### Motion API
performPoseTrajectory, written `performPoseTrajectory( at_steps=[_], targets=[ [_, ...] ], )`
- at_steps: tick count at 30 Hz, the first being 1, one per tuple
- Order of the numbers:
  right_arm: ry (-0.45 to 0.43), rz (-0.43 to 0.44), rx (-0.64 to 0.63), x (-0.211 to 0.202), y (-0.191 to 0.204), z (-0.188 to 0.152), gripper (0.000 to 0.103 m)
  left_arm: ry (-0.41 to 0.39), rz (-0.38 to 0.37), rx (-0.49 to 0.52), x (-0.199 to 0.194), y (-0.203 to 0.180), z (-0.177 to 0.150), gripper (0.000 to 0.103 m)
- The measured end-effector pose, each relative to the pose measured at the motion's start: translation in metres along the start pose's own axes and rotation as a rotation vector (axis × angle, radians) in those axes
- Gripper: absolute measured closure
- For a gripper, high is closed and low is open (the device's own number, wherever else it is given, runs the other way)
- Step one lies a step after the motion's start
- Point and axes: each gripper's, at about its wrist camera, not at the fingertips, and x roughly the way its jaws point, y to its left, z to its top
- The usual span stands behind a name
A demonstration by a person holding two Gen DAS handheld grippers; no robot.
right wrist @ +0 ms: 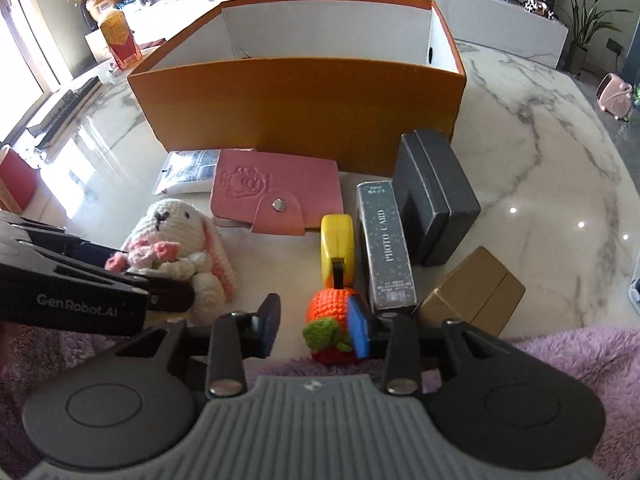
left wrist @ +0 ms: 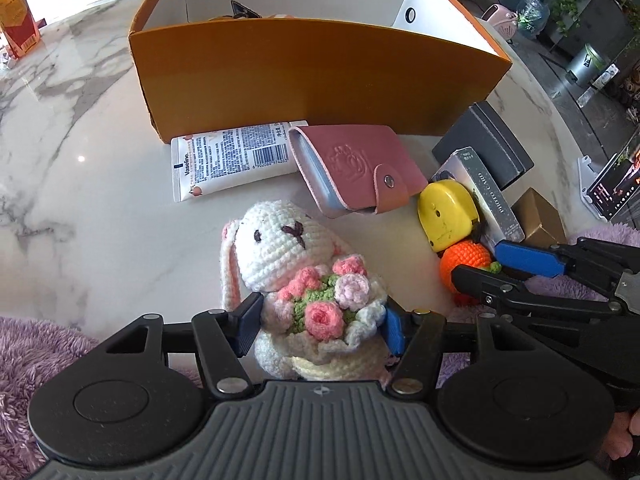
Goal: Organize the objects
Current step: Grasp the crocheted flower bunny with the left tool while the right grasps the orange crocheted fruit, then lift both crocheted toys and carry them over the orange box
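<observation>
Now: bunny first, box behind.
My left claw (left wrist: pixel 318 322) pinches crochet bunny (left wrist: pixel 288 248) on near bench (left wrist: pixel 80 200); right claw (right wrist: pixel 316 320) wide around orange knit (right wrist: pixel 330 312). Lift clear over orange box (left wrist: pixel 312 76) wall.

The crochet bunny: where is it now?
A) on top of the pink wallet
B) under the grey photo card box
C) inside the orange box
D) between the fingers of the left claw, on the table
D: the left claw has a finger on each side of the bunny, which sits on the table.
</observation>
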Motion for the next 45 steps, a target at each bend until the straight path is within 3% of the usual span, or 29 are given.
performPoseTrajectory(
  at_steps=[8,13,19,25,28,37,45],
  targets=[
    [0.02,-0.129,-0.146,0.018,0.023,-0.009,0.058,-0.01,-0.009,-0.003,-0.001,0.002,-0.001,0.033],
    [0.019,-0.153,-0.167,0.025,0.025,-0.012,0.063,-0.016,-0.015,-0.004,-0.003,0.003,-0.003,0.033],
    [0.003,-0.12,-0.163,0.012,0.025,-0.01,0.063,-0.049,-0.024,0.019,-0.016,0.0,-0.004,0.033],
    [-0.037,0.037,-0.081,-0.018,0.018,0.005,0.063,-0.101,-0.045,0.034,-0.039,-0.002,-0.003,0.033],
    [-0.093,0.073,-0.057,-0.032,0.015,0.017,0.063,-0.134,-0.05,0.041,-0.051,-0.003,0.002,0.033],
    [-0.245,0.107,-0.013,-0.061,0.001,0.071,0.063,-0.234,-0.071,0.116,-0.086,-0.011,0.047,0.033],
    [-0.348,0.144,0.052,-0.069,-0.025,0.138,0.063,-0.33,-0.072,0.165,-0.101,-0.019,0.122,0.033]
  ],
)
